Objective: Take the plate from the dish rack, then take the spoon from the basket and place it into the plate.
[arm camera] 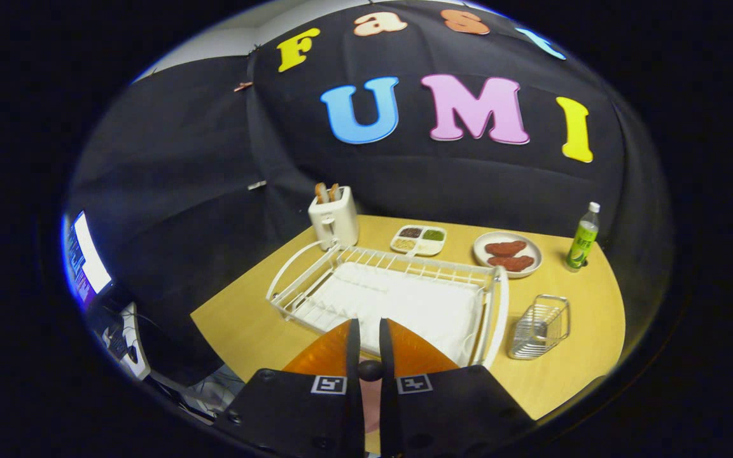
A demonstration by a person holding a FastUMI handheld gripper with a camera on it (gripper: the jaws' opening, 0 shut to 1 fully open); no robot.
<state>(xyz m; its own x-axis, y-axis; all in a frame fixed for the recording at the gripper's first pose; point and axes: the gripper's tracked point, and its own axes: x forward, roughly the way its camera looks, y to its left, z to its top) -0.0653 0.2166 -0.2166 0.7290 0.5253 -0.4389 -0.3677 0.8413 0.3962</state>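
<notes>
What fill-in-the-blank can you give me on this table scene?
The white toaster stands behind the white wire dish ___.
The green plastic bottle stands beside a round white plate of ___ brown patties.
The claw, fingers nearly together, hovers over the rack, the small metal wire ___ to its right.
Missing: rack; two; basket.

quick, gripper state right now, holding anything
Gripper: fingers nearly closed, a narrow gap left, nothing gripped between the tips; it hangs above the near edge of the white dish rack.
</notes>
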